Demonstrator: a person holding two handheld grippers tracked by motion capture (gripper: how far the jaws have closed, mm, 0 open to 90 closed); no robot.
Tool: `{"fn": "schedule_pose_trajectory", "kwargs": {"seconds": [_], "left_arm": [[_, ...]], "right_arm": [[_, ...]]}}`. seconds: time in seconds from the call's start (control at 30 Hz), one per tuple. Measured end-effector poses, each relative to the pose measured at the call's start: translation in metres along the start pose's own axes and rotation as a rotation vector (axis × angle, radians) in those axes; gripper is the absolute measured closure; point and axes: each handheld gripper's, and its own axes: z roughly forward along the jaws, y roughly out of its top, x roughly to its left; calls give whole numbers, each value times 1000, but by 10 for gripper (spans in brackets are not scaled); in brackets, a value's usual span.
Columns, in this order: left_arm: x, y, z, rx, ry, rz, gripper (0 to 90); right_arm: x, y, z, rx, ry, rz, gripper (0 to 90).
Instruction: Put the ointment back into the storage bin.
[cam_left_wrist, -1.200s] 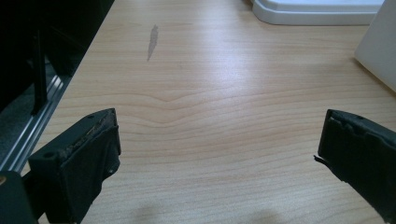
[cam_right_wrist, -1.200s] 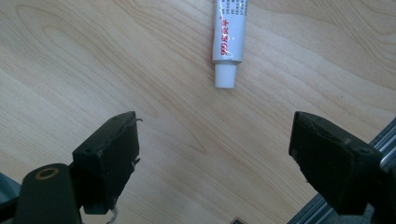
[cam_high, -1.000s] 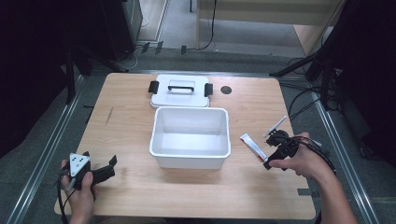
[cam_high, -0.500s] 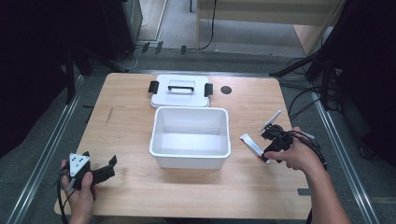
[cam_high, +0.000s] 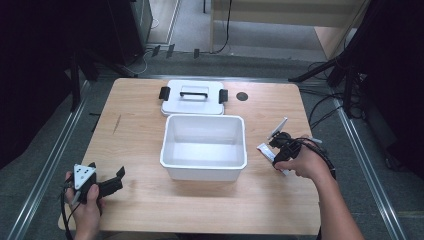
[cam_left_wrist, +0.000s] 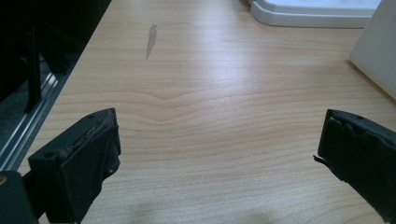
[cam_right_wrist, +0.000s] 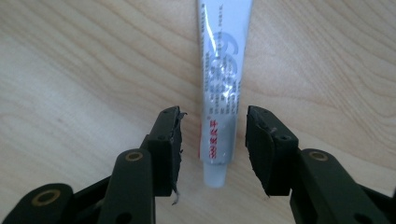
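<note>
Right gripper view puts the tube (cam_right_wrist: 223, 88) flat on the wooden table (cam_right_wrist: 70, 60), lying lengthwise between the jaws of my right gripper (cam_right_wrist: 212, 135), its cap end toward me. The jaws have just been closing and now stand either side of the tube with a sliver of wood visible on each flank, so the pads do not press on it yet: the grasp is begun, not made.

In the high view the tube (cam_high: 265, 151) lies just to the right of the white bin (cam_high: 203, 172), apart from its wall, with my right gripper (cam_high: 278, 151) over it. The bin is empty. Its lid (cam_high: 193, 99) sits behind the bin, already off.

My left gripper (cam_high: 112, 181) rests well to the left of the bin, near the table's front edge, jaws spread wide with nothing between them.

As I judge it, very little is done: the tube must be clamped, lifted, and carried into the bin, and the lid perhaps fitted after.
</note>
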Motion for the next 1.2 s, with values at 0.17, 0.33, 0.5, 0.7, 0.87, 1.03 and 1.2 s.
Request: {"fn": "schedule_pose_trajectory", "kwargs": {"seconds": [0.17, 0.33, 0.5, 0.7, 0.87, 1.03, 1.2], "left_arm": [[0, 0, 0, -2, -3, -1, 1], [0, 0, 0, -1, -3, 0, 1], [0, 0, 0, -3, -4, 0, 1], [0, 0, 0, -4, -4, -2, 1], [1, 0, 0, -3, -5, -3, 1], [1, 0, 0, -2, -6, -2, 1], [1, 0, 0, -3, -7, -3, 1]], "right_arm": [[-4, 5, 8, 6, 0, -2, 622], [-5, 7, 13, 23, 21, 7, 652], [-5, 10, 17, 26, 18, 3, 696], [-5, 11, 19, 29, 17, -3, 704], [-3, 13, 20, 25, 12, 9, 713], [-1, 13, 21, 16, 12, 4, 715], [-2, 13, 20, 26, 27, 18, 717]]}}
